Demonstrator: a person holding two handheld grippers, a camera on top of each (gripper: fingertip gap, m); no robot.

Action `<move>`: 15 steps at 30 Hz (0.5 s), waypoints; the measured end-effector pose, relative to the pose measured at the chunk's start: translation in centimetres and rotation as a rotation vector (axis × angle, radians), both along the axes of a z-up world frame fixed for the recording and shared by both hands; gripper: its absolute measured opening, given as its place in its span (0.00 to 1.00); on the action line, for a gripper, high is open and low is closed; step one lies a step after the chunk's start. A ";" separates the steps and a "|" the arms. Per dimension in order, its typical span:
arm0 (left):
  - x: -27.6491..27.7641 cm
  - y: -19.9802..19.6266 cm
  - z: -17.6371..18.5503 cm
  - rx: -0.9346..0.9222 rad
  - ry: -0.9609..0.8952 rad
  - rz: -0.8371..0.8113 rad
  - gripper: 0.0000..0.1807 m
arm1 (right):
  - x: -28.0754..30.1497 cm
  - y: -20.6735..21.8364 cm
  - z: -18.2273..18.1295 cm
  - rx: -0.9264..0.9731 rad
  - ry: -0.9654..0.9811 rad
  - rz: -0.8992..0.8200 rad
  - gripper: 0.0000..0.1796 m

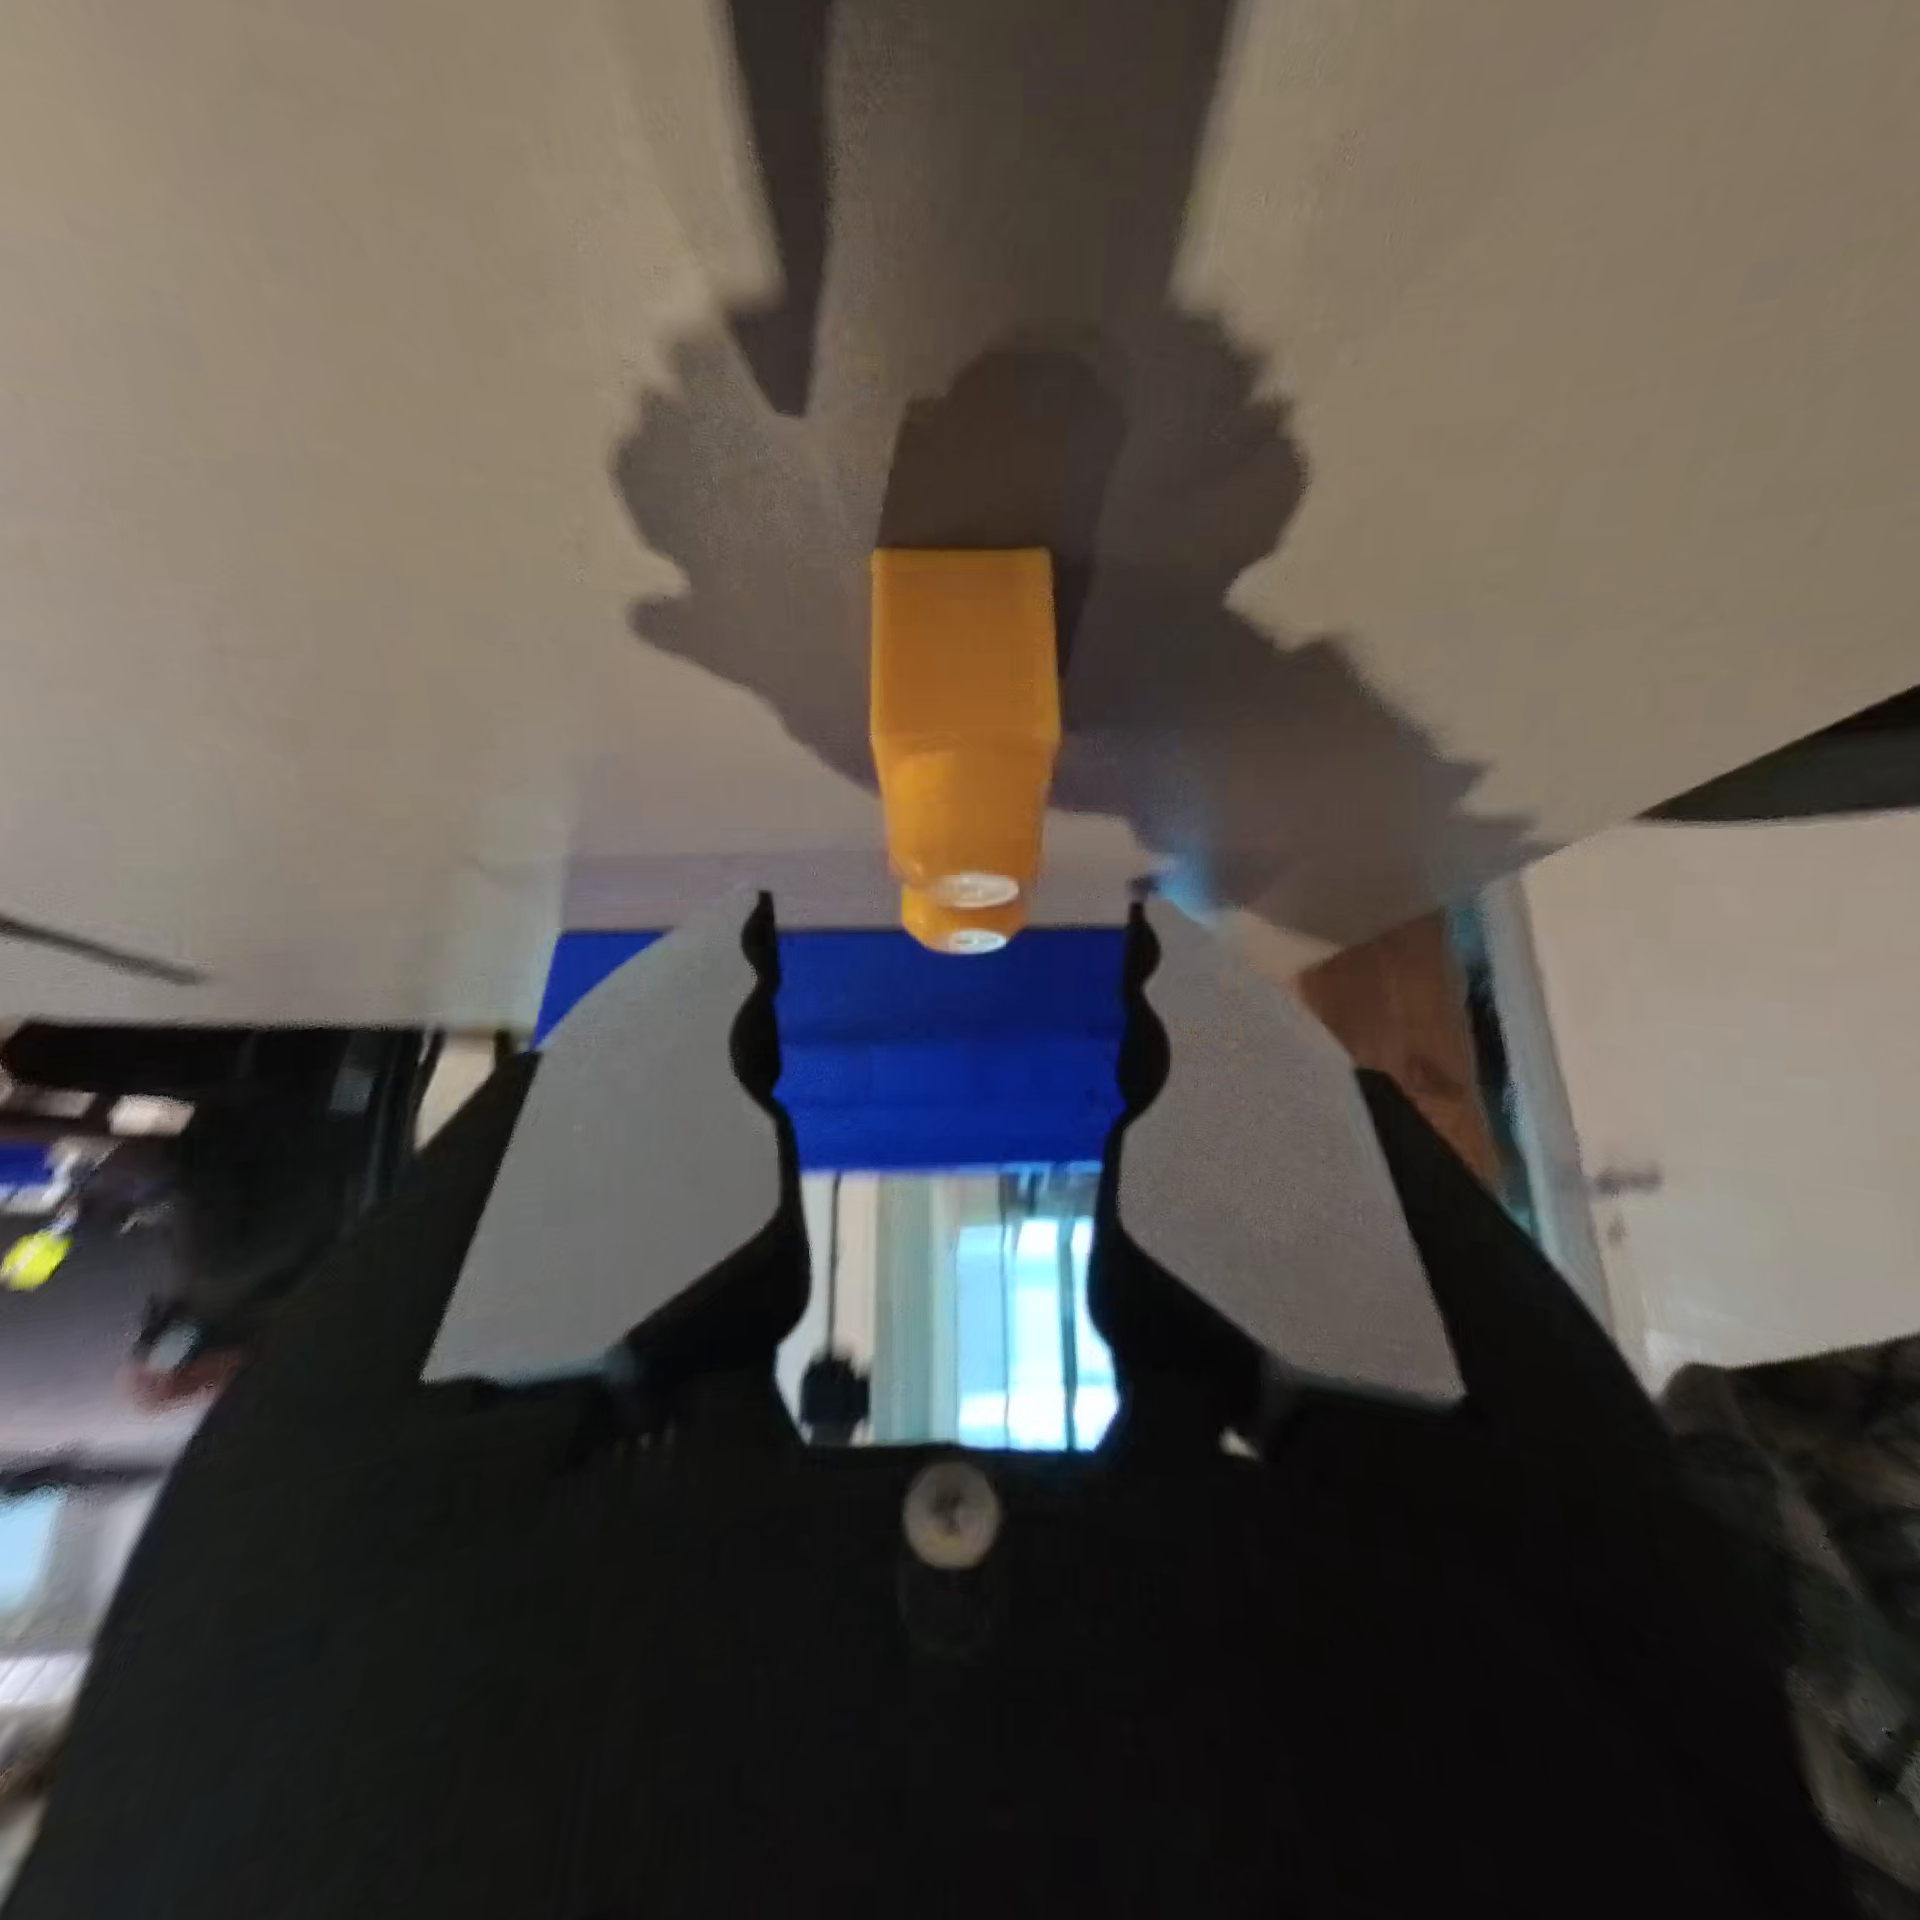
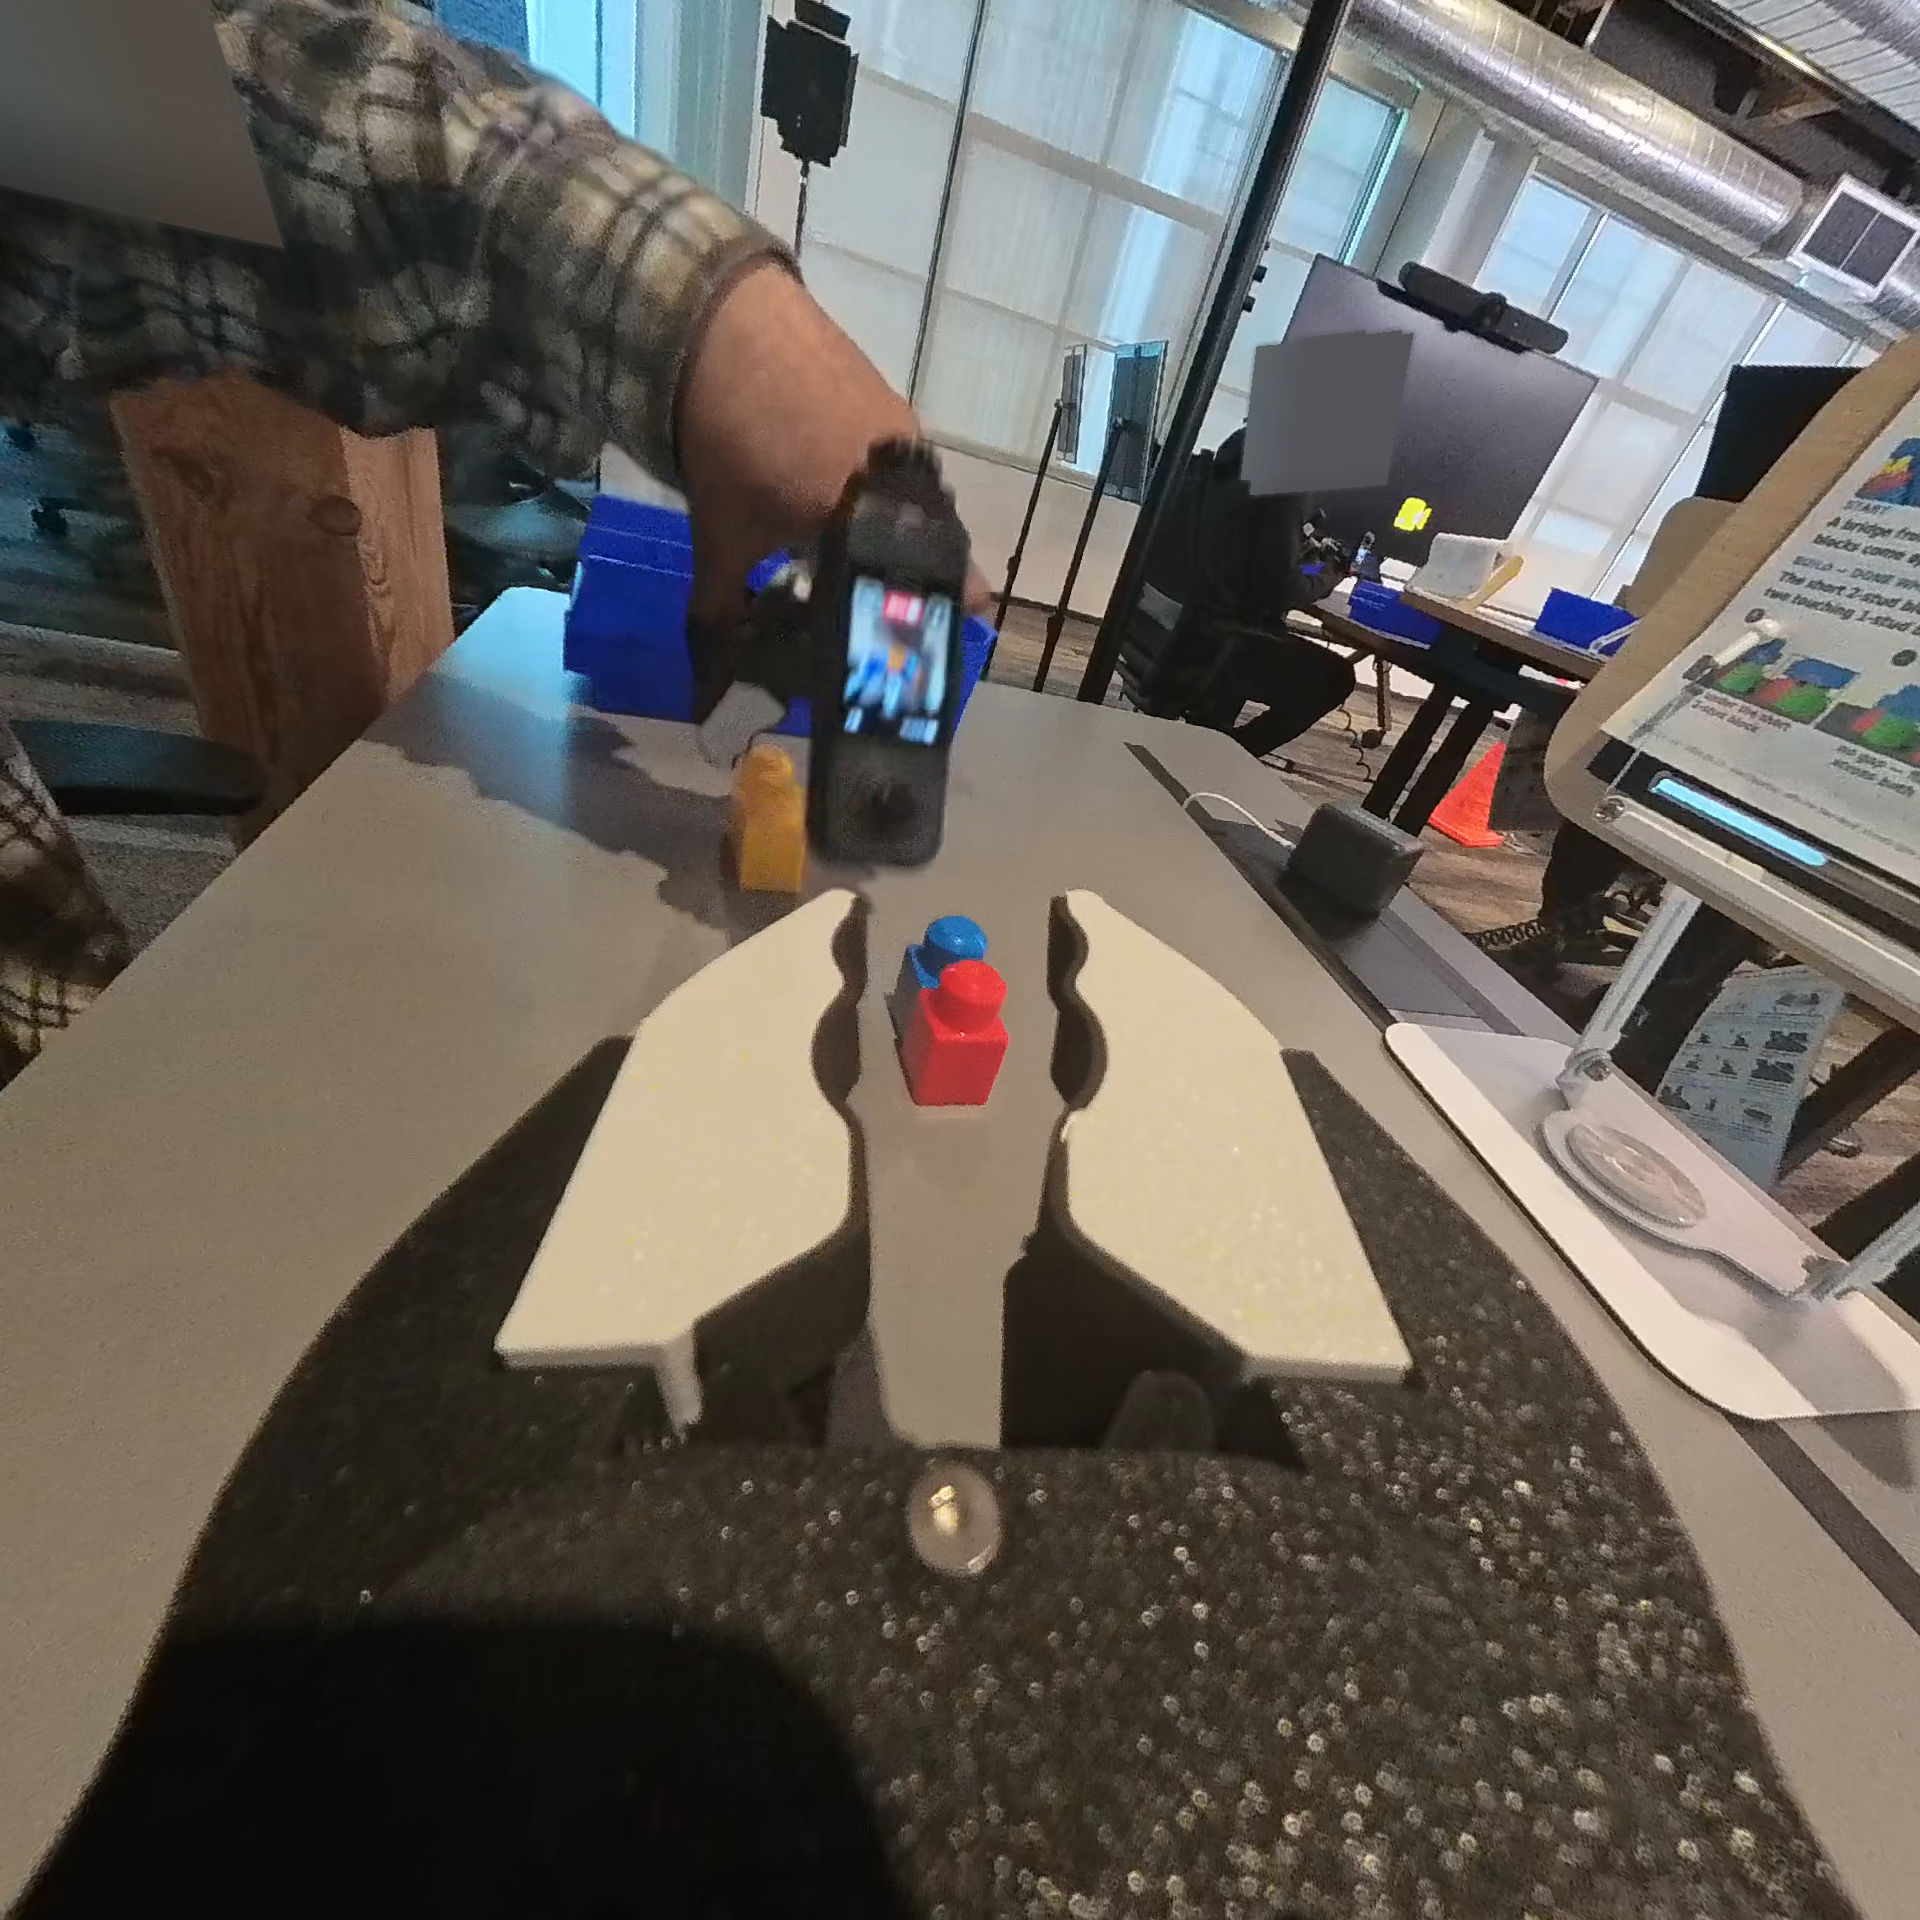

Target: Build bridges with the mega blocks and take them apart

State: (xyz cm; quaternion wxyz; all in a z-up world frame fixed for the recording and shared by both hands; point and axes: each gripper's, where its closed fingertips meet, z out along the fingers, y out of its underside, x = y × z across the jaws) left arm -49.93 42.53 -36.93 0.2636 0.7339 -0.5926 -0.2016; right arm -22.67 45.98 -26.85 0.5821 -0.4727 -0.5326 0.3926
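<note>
The left wrist view is upside down, so the grey table (image 1: pixel 312 416) fills its top. A two-stud orange block (image 1: pixel 966 707) stands on it just beyond my left gripper (image 1: pixel 951 914), which is open and empty. In the right wrist view my right gripper (image 2: pixel 958 904) is open and low over the table (image 2: pixel 312 987). A red one-stud block (image 2: pixel 954 1039) and a blue one-stud block (image 2: pixel 945 951) stand touching between its white fingers (image 2: pixel 727 1143). The orange block (image 2: pixel 769 821) stands farther back, beside the hand-held left gripper's camera body (image 2: pixel 888 717).
A blue bin (image 2: pixel 634 613) sits at the table's far edge and also shows behind my left fingers (image 1: pixel 935 1049). A wooden post (image 2: pixel 281 561) is at far left. A grey cube (image 2: pixel 1351 857), a white mat (image 2: pixel 1558 1247) and a stand with an instruction sheet (image 2: pixel 1766 675) are at right.
</note>
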 end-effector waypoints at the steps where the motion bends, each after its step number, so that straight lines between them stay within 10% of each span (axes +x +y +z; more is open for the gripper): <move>1: 0.5 0.1 0.4 0.023 -0.129 0.028 0.38 | 0.0 -0.1 0.1 0.002 0.003 0.002 0.18; 8: 2.2 1.7 4.8 0.386 -1.225 0.205 0.41 | 0.2 -0.6 1.2 -0.002 0.060 0.019 0.18; 15: -1.0 0.1 0.2 0.592 -1.384 0.325 0.41 | -0.8 -1.1 0.8 -0.011 0.050 0.049 0.18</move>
